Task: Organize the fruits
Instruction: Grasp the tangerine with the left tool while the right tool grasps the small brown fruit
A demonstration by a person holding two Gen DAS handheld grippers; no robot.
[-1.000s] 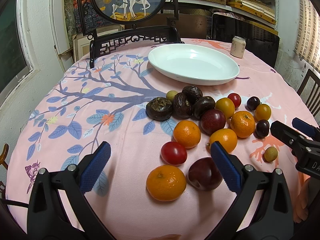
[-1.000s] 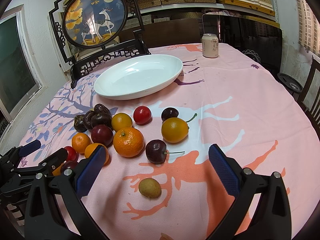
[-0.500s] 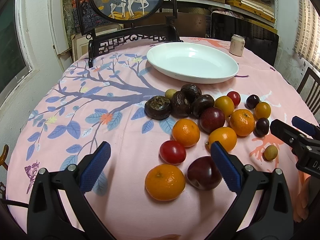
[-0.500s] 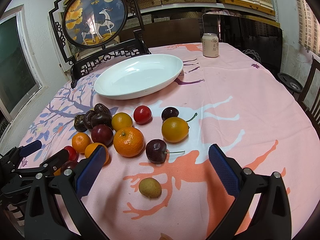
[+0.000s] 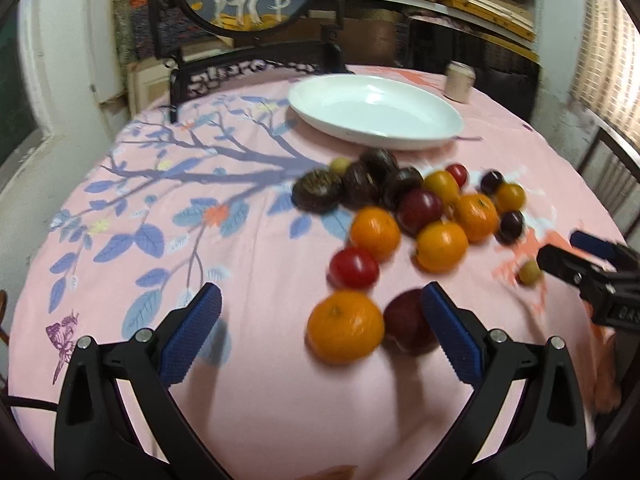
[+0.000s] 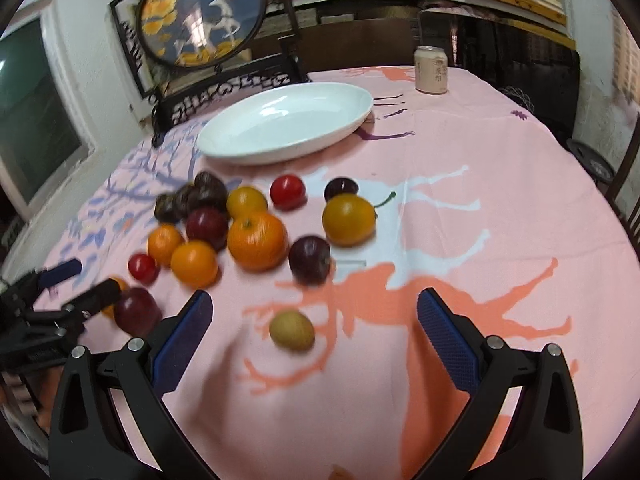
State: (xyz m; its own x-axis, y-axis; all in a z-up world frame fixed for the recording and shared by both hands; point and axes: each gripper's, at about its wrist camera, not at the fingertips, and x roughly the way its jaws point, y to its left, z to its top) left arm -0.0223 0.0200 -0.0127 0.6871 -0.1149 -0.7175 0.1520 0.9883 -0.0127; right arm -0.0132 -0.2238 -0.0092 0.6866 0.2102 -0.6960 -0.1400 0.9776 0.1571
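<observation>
Fruits (image 5: 416, 216) are lying in a loose cluster on the pink tablecloth (image 5: 248, 264), ahead of both pairs of fingers and short of the white oval dish (image 5: 376, 110), which is sitting beyond them. The left gripper (image 5: 320, 334) is hovering with its blue pads spread wide and holding nothing; a large orange (image 5: 345, 326) is lying between its fingers, and a dark red plum (image 5: 408, 326) beside it is being partly covered by the right-hand finger. A red tomato (image 5: 354, 267) is sitting just ahead of the fingertips. The right gripper (image 6: 314, 334) is also standing wide open and empty, with a small greenish-brown fruit (image 6: 291, 329) lying between its fingers, apart from both pads. Just beyond its tips a dark cherry-like plum (image 6: 310, 259) is resting near a big orange (image 6: 257, 240) and a yellow-orange fruit (image 6: 349, 219).

Motion blur is softening both views, so the wrinkled dark fruits (image 5: 352, 188) at the far left of the cluster are hard to name. In the right wrist view the other gripper is covering part of the plum and nearly all of the orange at the left edge. A pale drink can (image 6: 431, 70) is standing beyond the dish, well past the fingers; its printing looks like Chinese characters but is too blurred to read. Behind the table a round framed deer picture (image 6: 200, 12) is being cut off at the top edge.
</observation>
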